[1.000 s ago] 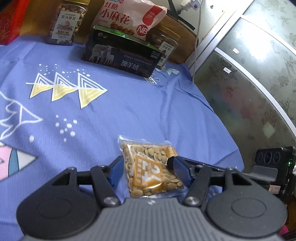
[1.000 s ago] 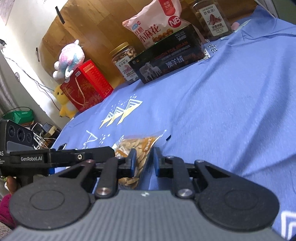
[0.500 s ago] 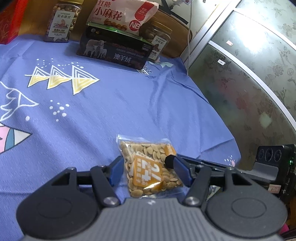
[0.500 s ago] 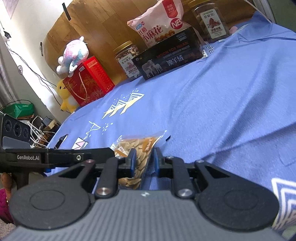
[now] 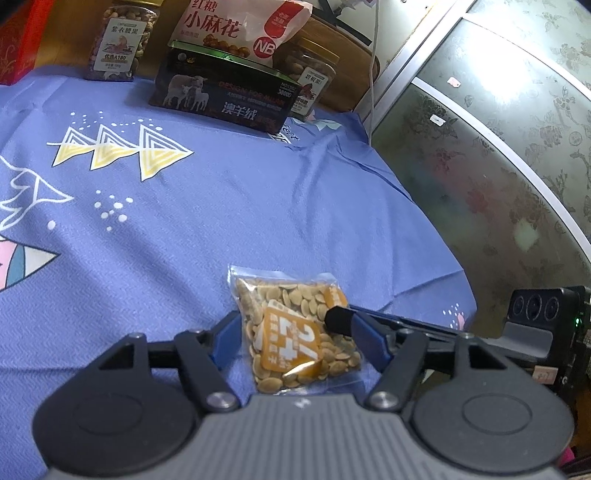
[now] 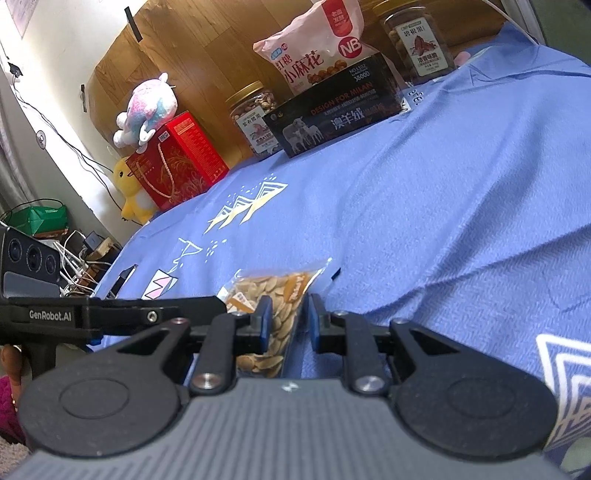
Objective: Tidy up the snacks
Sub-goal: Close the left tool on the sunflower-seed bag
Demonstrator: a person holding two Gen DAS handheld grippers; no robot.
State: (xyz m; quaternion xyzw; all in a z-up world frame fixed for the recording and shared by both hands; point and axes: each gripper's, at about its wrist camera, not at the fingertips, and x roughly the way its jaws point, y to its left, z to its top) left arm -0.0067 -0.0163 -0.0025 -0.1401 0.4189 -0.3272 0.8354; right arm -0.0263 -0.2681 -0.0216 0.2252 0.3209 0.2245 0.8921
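Note:
A clear packet of pale seeds with an orange label (image 5: 284, 295) sits low over the blue printed cloth (image 5: 221, 206). It lies between the blue pads of my left gripper (image 5: 295, 321), whose jaws are opening, and the pads stand just off its sides. My right gripper (image 6: 289, 301) is shut narrowly on the packet (image 6: 273, 291) near its edge. One of its black fingers (image 5: 338, 317) reaches in from the right in the left wrist view. A finger of the left gripper (image 6: 207, 306) shows at the left in the right wrist view.
At the back stand a dark tin box (image 5: 221, 92), a pink snack bag (image 5: 240, 26) and two nut jars (image 5: 122, 37) (image 5: 314, 74). A red gift box (image 6: 173, 158) and plush toys (image 6: 147, 107) sit back left. The cloth drops off by a patterned glass door (image 5: 498, 147).
The left gripper's jaws have spread a little away from the packet's sides. The packet has stayed between both grippers. The right gripper's jaws look the same.

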